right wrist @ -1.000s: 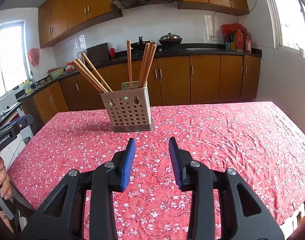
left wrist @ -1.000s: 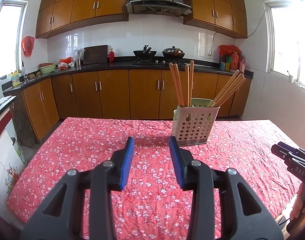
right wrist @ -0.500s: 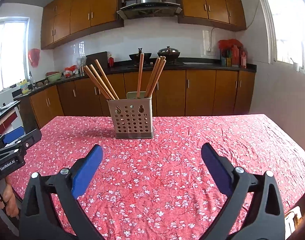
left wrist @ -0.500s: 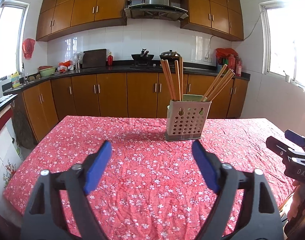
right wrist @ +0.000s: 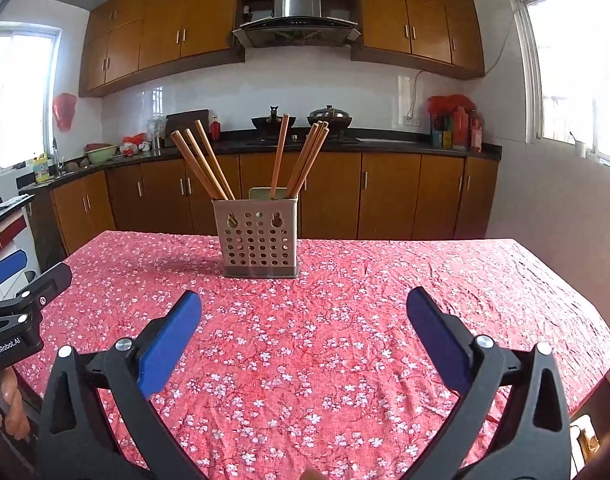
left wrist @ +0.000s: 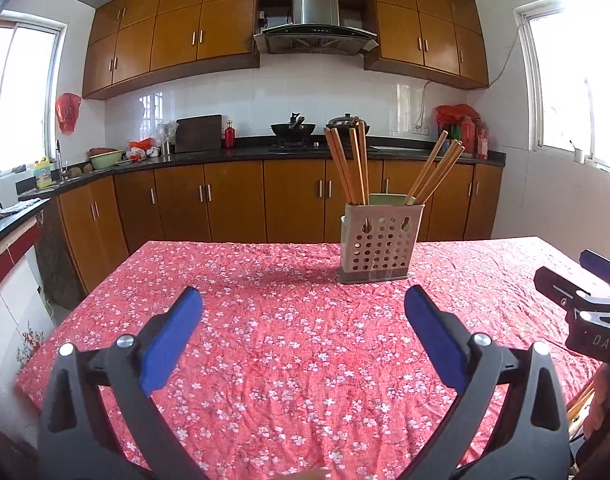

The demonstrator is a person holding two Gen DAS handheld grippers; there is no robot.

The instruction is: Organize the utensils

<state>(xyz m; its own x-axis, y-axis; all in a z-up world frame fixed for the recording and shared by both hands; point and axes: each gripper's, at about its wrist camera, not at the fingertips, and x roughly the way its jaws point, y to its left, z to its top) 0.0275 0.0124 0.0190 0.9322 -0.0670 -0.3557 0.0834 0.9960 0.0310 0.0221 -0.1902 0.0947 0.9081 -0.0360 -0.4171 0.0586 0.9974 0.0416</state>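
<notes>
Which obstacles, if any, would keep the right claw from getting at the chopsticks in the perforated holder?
Probably none. The right claw stands wide open and empty, and only bare floral tablecloth lies between it and the holder. The chopsticks stick up above its rim, so they look reachable.

The right gripper (right wrist: pixel 304 308) hovers wide open and empty over the floral worktop (right wrist: pixel 345 340); wooden chopsticks (right wrist: pixel 301 160) stand in the perforated holder (right wrist: pixel 257 240) ahead.
</notes>
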